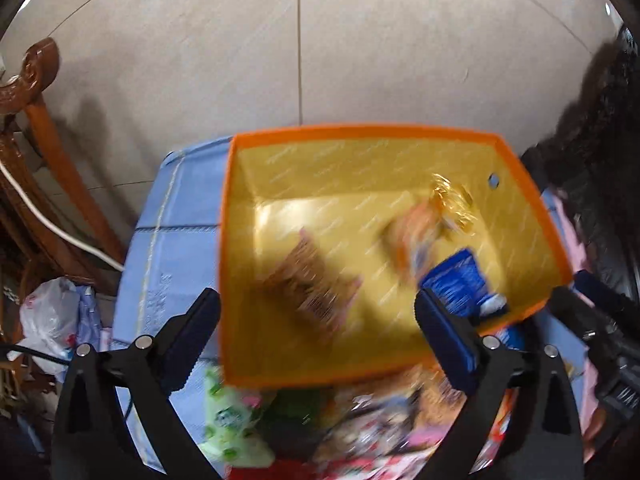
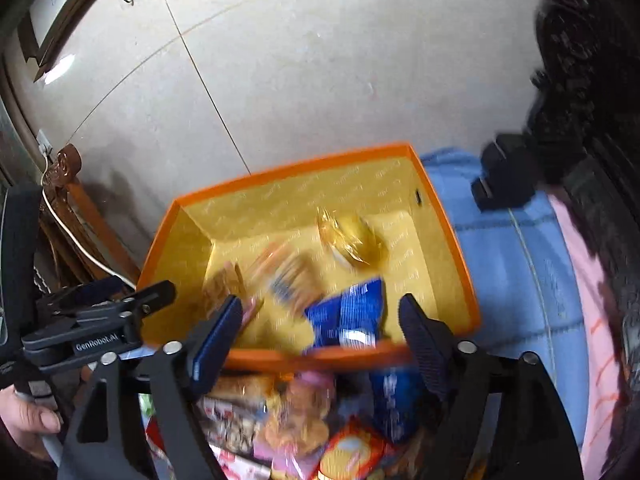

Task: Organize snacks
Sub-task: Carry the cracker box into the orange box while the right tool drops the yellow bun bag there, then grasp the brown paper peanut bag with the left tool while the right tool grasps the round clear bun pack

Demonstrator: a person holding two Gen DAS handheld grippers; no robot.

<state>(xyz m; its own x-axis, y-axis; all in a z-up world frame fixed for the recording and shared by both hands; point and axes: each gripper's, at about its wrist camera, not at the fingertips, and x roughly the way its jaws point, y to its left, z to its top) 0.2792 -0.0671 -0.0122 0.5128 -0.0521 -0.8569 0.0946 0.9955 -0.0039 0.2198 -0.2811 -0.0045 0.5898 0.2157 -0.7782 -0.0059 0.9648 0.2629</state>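
An orange box point(image 1: 228, 240) point(image 2: 452, 236) with a yellow inside stands on a blue cloth. In it lie a brown packet point(image 1: 316, 288), an orange packet point(image 1: 412, 236), a gold-wrapped snack point(image 2: 352, 236) and a blue packet point(image 2: 352, 316) that leans at the near wall. My left gripper point(image 1: 318, 308) hangs open over the box's near left part, and no pad touches a snack. My right gripper point(image 2: 320, 310) is open above the near wall; the blue packet shows between its fingers, free of the pads. A blurred heap of mixed snack packets point(image 1: 360, 432) point(image 2: 288, 420) lies in front of the box.
A carved wooden chair point(image 1: 44, 120) with a white cable stands at the left, and a white plastic bag point(image 1: 48, 320) lies below it. A black object point(image 2: 504, 176) sits on the cloth right of the box. A hand point(image 2: 28, 416) holds the left gripper's handle. Pale floor tiles lie beyond.
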